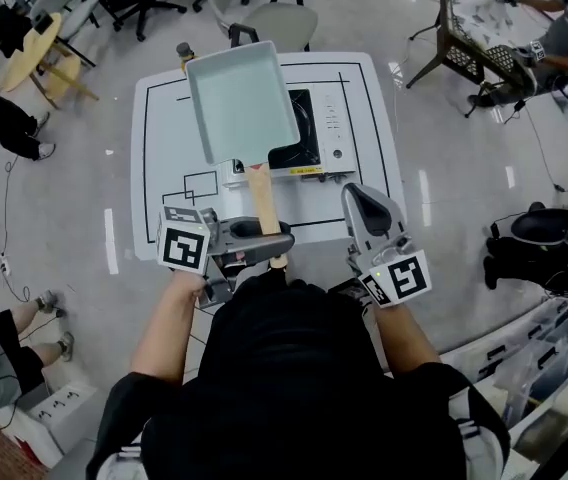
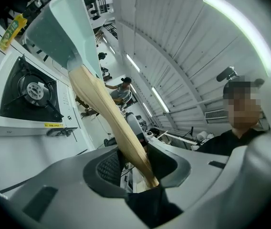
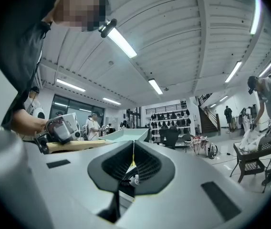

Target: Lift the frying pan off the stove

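Frying pan hangs clear above the stove, its wooden handle clamped by the left hand-held gripper; the right hand-held gripper is closed, holding nothing

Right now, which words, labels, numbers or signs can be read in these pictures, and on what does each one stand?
No text can be read.
Yellow label on the stove front: too small.
Print on the stove's control strip: too small.
Yellow tag in the left gripper view: blurred.
Two marker cubes: square patterns, no letters.
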Available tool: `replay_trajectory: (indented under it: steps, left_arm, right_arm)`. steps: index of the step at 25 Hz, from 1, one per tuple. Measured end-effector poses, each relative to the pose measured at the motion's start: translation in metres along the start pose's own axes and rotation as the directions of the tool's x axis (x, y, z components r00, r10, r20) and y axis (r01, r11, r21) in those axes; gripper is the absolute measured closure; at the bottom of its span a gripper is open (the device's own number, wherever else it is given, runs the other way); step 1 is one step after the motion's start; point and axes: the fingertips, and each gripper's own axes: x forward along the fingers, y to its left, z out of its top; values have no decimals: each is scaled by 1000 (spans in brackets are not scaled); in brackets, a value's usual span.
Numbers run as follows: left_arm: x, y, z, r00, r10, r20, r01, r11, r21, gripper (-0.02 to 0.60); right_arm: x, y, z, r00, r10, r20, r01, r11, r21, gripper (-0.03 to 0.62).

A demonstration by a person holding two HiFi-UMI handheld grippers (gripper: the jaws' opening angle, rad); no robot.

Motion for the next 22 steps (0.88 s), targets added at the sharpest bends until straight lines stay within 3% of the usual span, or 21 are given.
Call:
replay_trajectory:
  steps: [15, 22]
  left_arm:
    - [45, -71, -48, 1000, -20, 9, 19, 999, 44, 425]
    - [54, -87, -67, 1000, 10, 11, -11, 998, 63, 425]
  right_arm:
    - [-63, 8, 23, 998, 40, 48, -40, 999, -2, 572]
    - [-88, 8, 23, 998, 38, 55, -39, 999, 8, 572]
